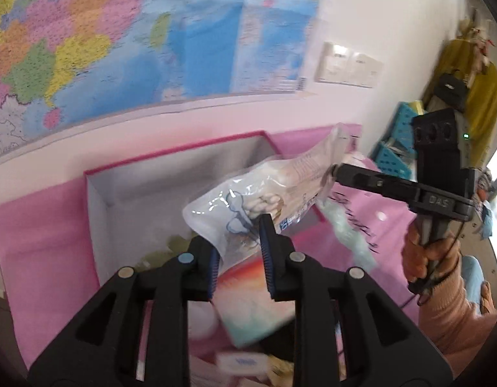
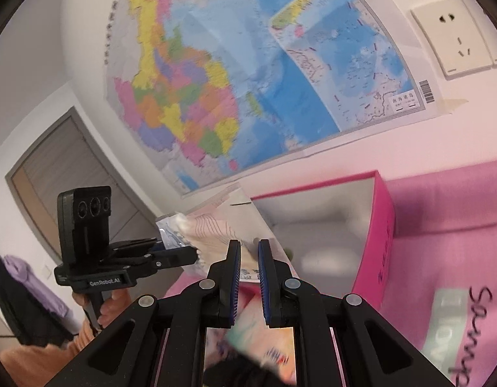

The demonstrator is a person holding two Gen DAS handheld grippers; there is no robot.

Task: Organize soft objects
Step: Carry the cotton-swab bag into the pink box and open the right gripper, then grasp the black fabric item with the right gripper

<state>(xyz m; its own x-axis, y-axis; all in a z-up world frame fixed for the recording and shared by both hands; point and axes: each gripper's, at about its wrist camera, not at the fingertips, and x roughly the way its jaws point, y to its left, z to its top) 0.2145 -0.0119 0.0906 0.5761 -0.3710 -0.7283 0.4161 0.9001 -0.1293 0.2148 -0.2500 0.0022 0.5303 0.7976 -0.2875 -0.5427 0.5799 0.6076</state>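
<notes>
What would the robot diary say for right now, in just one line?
bag: in the air over the pink box | left gripper: around bag's near end | right gripper: shut on bag's far end

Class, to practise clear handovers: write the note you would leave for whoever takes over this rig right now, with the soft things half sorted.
Left gripper: jaws closed on the lower corner of the clear packet.
Right gripper: jaws shut on the packet's upper edge.
The packet hangs between both, lifted above the near edge of the open pink box.
Done: packet picked up off the pink cloth.
Left: probably lower it into the box and release it. A colourful packet lies below the jaws, not yet put away. The box floor is mostly hidden.
</notes>
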